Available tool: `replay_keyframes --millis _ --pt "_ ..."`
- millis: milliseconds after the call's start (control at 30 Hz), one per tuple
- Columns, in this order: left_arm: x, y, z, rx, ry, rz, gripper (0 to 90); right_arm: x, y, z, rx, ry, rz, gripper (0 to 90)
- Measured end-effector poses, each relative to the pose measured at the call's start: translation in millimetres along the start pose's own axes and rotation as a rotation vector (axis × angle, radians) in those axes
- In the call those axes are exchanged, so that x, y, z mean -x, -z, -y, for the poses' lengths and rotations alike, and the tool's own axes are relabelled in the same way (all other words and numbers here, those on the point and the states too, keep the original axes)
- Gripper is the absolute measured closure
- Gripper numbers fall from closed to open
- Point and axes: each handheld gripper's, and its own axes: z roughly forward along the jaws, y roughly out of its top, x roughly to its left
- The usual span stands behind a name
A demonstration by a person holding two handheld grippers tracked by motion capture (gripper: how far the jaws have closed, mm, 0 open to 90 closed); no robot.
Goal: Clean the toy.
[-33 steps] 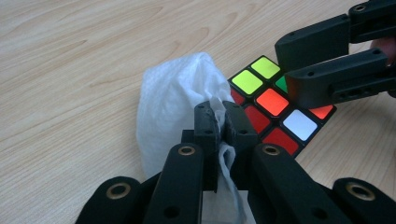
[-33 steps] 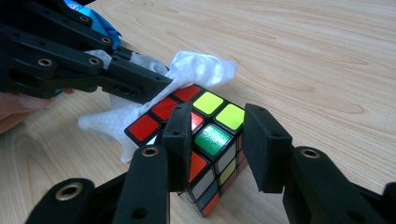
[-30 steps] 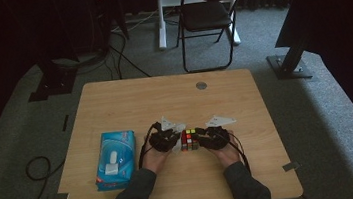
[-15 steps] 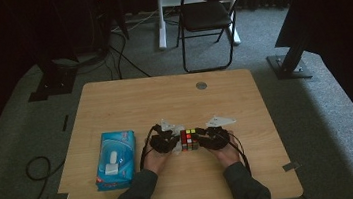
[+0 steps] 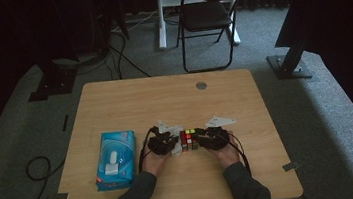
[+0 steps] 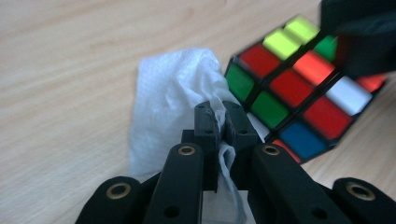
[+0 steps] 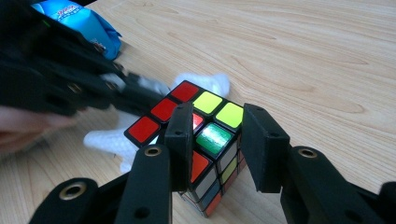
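A colour-tiled puzzle cube (image 5: 188, 139) is held at the table's middle front, between my two grippers. My right gripper (image 7: 219, 121) is shut on the cube (image 7: 187, 93), one black jaw on each of two opposite sides. My left gripper (image 6: 224, 123) is shut on a crumpled white tissue (image 6: 173, 93), which lies against the cube's (image 6: 299, 93) left side. In the high view the left gripper (image 5: 172, 143) and the right gripper (image 5: 204, 139) face each other across the cube. The tissue (image 7: 205, 81) also shows behind the cube in the right gripper view.
A blue tissue pack (image 5: 116, 159) lies on the wooden table (image 5: 164, 96) left of my hands. A round grommet (image 5: 201, 85) sits near the far edge. A folding chair (image 5: 205, 15) and stand bases are on the carpet beyond the table.
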Motion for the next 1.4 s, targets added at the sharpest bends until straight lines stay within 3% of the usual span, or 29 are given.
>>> replay_keyframes --millis 200,333,667,967,1267,1400 --pt "5.0 22.5 -7.7 0.073 -0.003 0.016 86.1 -0.1 0.0 0.1 0.000 -0.001 0.001 65.2" --pt "9.7 32.1 -9.8 0.091 -0.011 0.041 86.0 -0.1 0.0 0.2 0.001 -0.005 0.001 65.1" --pt "13.0 22.5 -4.5 0.055 0.005 0.081 86.0 0.2 -0.1 0.6 0.003 -0.007 0.000 65.1" --pt "5.7 12.3 -0.4 0.019 0.009 0.068 85.9 0.1 0.0 0.7 0.004 -0.008 0.001 65.1" --pt "5.0 -9.2 12.1 -0.061 0.000 0.038 85.9 0.2 0.0 0.9 0.004 -0.012 0.000 65.1" --pt "4.9 -10.7 13.0 -0.063 0.001 0.035 85.5 0.1 -0.1 0.9 0.004 -0.013 0.001 65.2"
